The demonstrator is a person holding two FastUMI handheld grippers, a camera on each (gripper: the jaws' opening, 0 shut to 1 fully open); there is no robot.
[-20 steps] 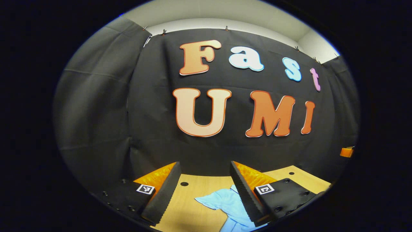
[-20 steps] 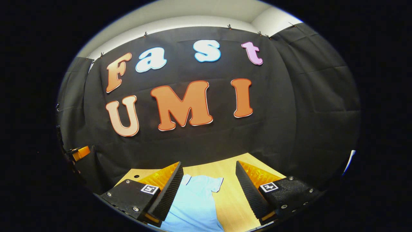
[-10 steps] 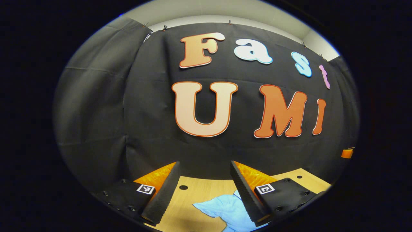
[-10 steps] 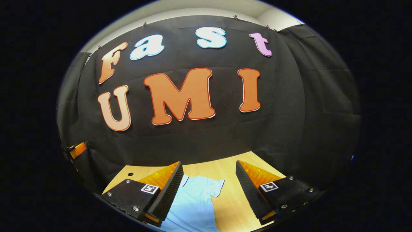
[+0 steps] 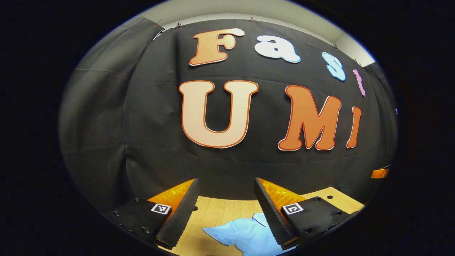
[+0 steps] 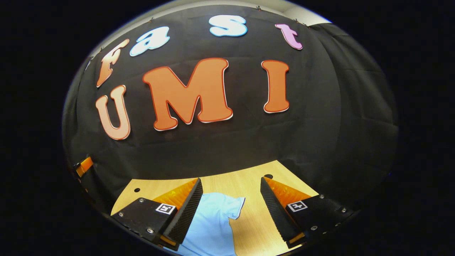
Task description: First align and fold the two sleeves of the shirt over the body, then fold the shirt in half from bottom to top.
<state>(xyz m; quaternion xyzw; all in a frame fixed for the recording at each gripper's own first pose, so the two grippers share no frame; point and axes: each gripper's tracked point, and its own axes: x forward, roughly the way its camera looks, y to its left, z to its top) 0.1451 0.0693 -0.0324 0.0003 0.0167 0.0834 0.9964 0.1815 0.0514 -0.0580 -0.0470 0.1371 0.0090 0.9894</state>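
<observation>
- Left gripper (image 5: pixel 225 209) has its two fingers spread wide apart with nothing between them, held up above the light wooden table (image 5: pixel 217 213).
- In the left gripper view, the light blue short-sleeved shirt (image 5: pixel 245 234) lies flat on the table down at about 5 o'clock. One sleeve pokes out toward 9 o'clock, and the collar sits right by the inner edge of the finger on the right side, which covers part of the fabric.
- Right gripper (image 6: pixel 231 208) is also wide open, gripping nothing, hanging over the table (image 6: pixel 249 185).
- In the right gripper view the shirt (image 6: pixel 213 224) sits at about 6 to 7 o'clock, partly tucked behind the finger on the left side, with a short sleeve sticking out toward 3 o'clock into the gap.
- Can't tell whether either gripper is touching the cloth, but both look to be above it.
- A small orange clamp-like thing (image 6: pixel 82 166) sits by the black cloth wall at 9 o'clock in the right gripper view.
</observation>
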